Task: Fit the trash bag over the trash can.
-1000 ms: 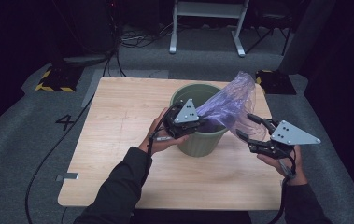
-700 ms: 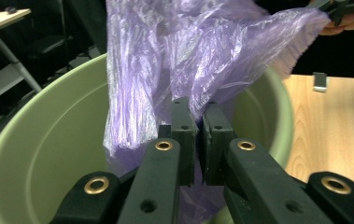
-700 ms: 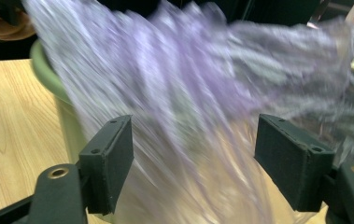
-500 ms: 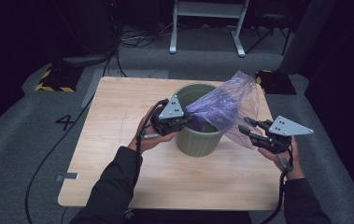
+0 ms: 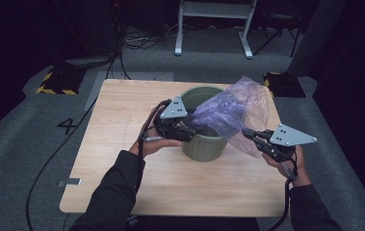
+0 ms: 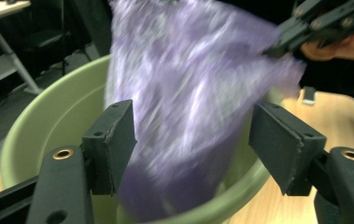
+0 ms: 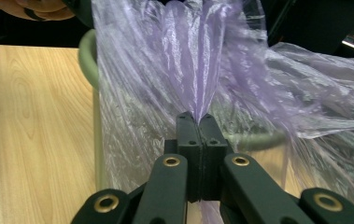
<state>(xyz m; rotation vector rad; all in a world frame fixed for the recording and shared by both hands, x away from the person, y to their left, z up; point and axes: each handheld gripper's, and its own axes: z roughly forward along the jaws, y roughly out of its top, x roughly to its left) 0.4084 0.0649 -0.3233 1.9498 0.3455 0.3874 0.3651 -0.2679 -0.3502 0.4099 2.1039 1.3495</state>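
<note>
A green bin (image 5: 204, 144) stands mid-table with a thin purple plastic bag (image 5: 228, 110) draped over its right rim. My left gripper (image 5: 192, 132) sits at the bin's left rim. In the left gripper view its jaws (image 6: 191, 135) have just been opening and stand wide apart, with the bag (image 6: 188, 84) hanging between them untouched, over the bin (image 6: 48, 121). My right gripper (image 5: 245, 132) is at the bin's right side; its jaws (image 7: 201, 122) have just been closing and are shut on a gathered fold of the bag (image 7: 202, 56).
The wooden table (image 5: 122, 115) has bare room left of the bin and along its near edge. Cables trail over the grey floor at the left. A white metal stand (image 5: 214, 29) is behind the table. Yellow-black blocks (image 5: 55, 82) lie at its far corners.
The left gripper has shifted a little left along the bin's rim. The right gripper has drawn in toward the bag, which now stretches from the bin to its tip.
</note>
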